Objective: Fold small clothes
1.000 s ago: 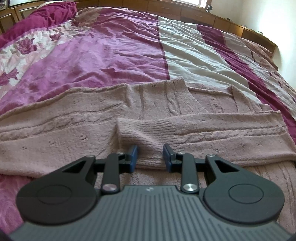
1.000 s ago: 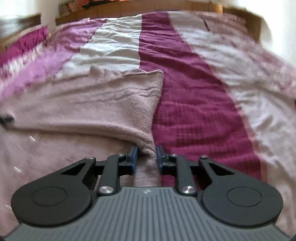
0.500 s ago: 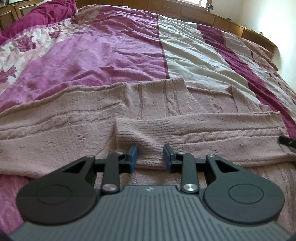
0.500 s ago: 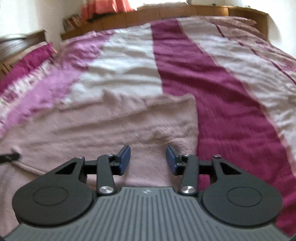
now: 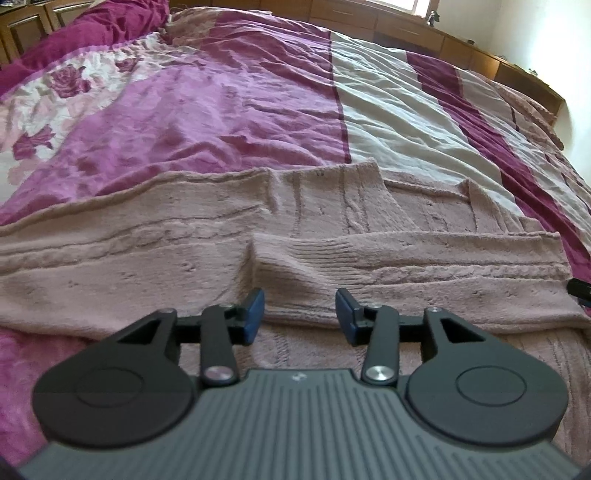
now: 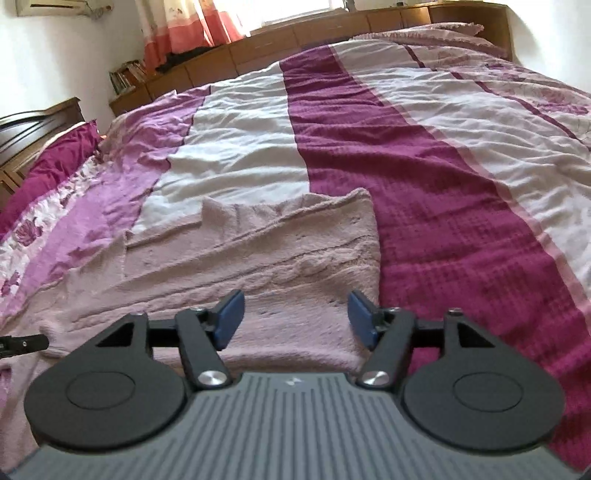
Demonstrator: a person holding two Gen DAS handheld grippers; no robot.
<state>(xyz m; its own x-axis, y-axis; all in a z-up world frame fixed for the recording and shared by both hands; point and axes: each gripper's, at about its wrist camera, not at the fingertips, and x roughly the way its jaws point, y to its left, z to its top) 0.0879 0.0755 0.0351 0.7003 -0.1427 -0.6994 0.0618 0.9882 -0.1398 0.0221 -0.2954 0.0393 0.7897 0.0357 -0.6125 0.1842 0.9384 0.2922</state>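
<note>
A pale pink cable-knit sweater [image 5: 184, 251] lies flat across the bed, one sleeve [image 5: 406, 258] folded over its body. My left gripper [image 5: 300, 314] hovers over the ribbed cuff end of that sleeve. Its jaws are opening and the blue pads stand clear of the knit. In the right wrist view the same sweater [image 6: 258, 266] ends at a straight edge beside a maroon stripe. My right gripper [image 6: 295, 317] sits above the sweater's near right corner. Its jaws are opening wide, with fabric below them and nothing pinched.
The bed carries a striped quilt [image 5: 258, 110] in magenta, white and maroon [image 6: 424, 166]. Wooden drawers [image 6: 295, 33] run along the far wall under a window with orange curtains [image 6: 177, 22]. The other gripper's tip [image 5: 580, 288] shows at the right edge.
The right gripper let go of the sweater edge it was pinching, opened wide and shifted over the knit. The left gripper's pads spread apart; the sleeve stays lying where it was.
</note>
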